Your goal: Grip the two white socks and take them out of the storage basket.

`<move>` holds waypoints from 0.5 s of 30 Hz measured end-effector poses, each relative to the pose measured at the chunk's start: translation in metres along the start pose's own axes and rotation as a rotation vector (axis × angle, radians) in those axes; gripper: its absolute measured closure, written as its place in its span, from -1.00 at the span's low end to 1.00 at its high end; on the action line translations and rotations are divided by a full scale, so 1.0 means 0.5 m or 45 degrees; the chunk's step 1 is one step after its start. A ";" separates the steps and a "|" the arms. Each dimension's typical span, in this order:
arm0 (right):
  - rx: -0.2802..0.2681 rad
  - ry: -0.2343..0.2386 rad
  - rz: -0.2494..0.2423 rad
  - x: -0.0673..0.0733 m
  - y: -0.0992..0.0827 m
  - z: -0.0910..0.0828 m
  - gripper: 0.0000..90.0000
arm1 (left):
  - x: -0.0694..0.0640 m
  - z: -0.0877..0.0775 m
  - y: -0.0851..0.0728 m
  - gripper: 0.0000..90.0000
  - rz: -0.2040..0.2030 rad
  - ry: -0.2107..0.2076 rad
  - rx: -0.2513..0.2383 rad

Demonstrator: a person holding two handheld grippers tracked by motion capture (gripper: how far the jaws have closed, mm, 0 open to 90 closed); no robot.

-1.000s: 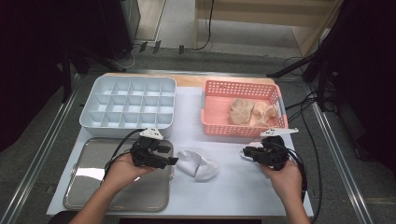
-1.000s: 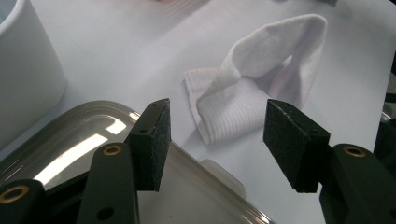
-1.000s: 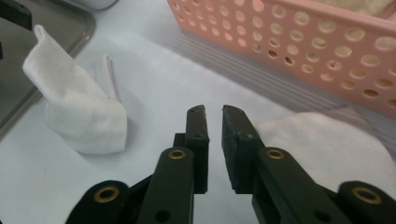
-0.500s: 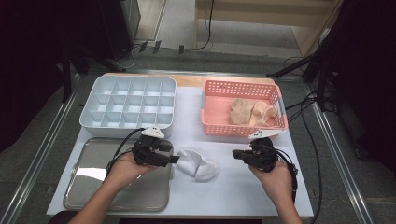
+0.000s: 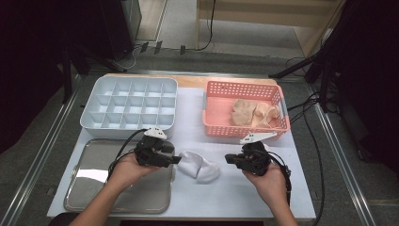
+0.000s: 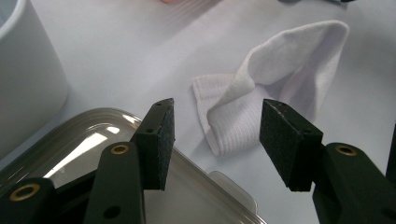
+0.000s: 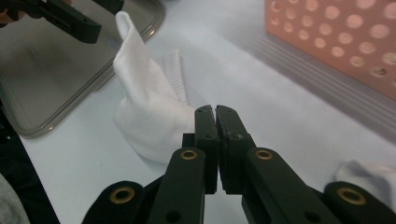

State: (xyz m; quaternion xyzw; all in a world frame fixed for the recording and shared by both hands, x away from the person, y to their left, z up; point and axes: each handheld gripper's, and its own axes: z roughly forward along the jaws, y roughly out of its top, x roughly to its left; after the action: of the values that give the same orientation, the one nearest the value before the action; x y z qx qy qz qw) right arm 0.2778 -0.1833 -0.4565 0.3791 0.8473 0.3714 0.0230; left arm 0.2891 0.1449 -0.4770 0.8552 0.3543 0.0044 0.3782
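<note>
So the right gripper (image 5: 234, 159) has slid in toward the middle of the table since a second ago, when it was parked out near the right edge. Its jaws are pressed flat together with nothing between them, tips just short of the white sock (image 5: 199, 165), which hasn't moved since then. In the right gripper view the sock's fold sits right past the closed tips, maybe brushing them, hard to call.

The left gripper (image 5: 175, 160) hasn't budged. Its jaws are spread with the ribbed cuff of the sock (image 6: 231, 130) just ahead of the gap, and they've just been closing in a bit, but nothing sits between the pads, so no grip.

The sock lies crumpled on the white tabletop between the two grippers, right beside the corner of the metal tray (image 5: 89, 200). My read: both hands are closing in on it from either side, and the actual pickup hasn't started yet.

Further back sit the divided white box (image 5: 91, 123) and the pink basket (image 5: 214, 129) with some beige socks (image 5: 254, 113) piled in it
</note>
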 end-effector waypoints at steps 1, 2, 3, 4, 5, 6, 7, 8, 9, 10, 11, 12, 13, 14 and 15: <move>0.004 0.005 -0.007 0.003 0.001 0.003 0.96 | 0.000 0.001 0.000 0.04 0.002 0.001 0.000; 0.010 0.013 -0.023 0.005 0.001 0.006 0.96 | -0.001 0.003 0.001 0.06 0.002 0.002 -0.002; 0.013 0.015 -0.034 0.009 0.002 0.008 0.95 | -0.002 0.003 0.001 0.09 0.001 -0.002 -0.002; 0.017 0.019 -0.043 0.012 0.003 0.010 0.95 | -0.004 0.003 0.002 0.13 0.000 -0.003 -0.004; 0.021 0.025 -0.048 0.015 0.003 0.011 0.93 | -0.005 0.003 0.003 0.16 0.001 -0.001 -0.004; 0.022 0.025 -0.053 0.018 0.004 0.013 0.92 | -0.006 0.002 0.003 0.20 -0.001 -0.005 -0.006; 0.025 0.029 -0.064 0.021 0.004 0.015 0.90 | -0.007 0.003 0.004 0.23 -0.006 -0.008 -0.011; 0.027 0.032 -0.066 0.025 0.004 0.016 0.88 | -0.008 0.004 0.004 0.24 -0.006 -0.007 -0.009; 0.026 0.036 -0.075 0.027 0.005 0.018 0.86 | -0.007 0.005 0.005 0.25 -0.005 -0.010 -0.002; 0.029 0.038 -0.081 0.030 0.005 0.020 0.79 | -0.008 0.006 0.004 0.25 -0.004 -0.009 0.002; 0.027 0.040 -0.086 0.032 0.005 0.022 0.74 | -0.008 0.007 0.004 0.25 -0.001 -0.004 0.007; 0.028 0.044 -0.090 0.034 0.005 0.024 0.71 | -0.008 0.007 0.004 0.24 -0.001 -0.002 0.010; 0.027 0.046 -0.090 0.037 0.005 0.025 0.65 | -0.007 0.007 0.004 0.23 -0.003 -0.001 0.009; 0.024 0.052 -0.096 0.039 0.006 0.027 0.62 | -0.006 0.006 0.004 0.23 -0.005 0.002 0.006; 0.026 0.054 -0.099 0.042 0.007 0.028 0.57 | -0.005 0.005 0.004 0.22 -0.008 0.002 0.006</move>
State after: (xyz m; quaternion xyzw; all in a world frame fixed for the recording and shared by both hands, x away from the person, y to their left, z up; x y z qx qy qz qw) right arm 0.2693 -0.1593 -0.4594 0.3380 0.8654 0.3695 0.0155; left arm 0.2890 0.1410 -0.4767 0.8550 0.3574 0.0030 0.3758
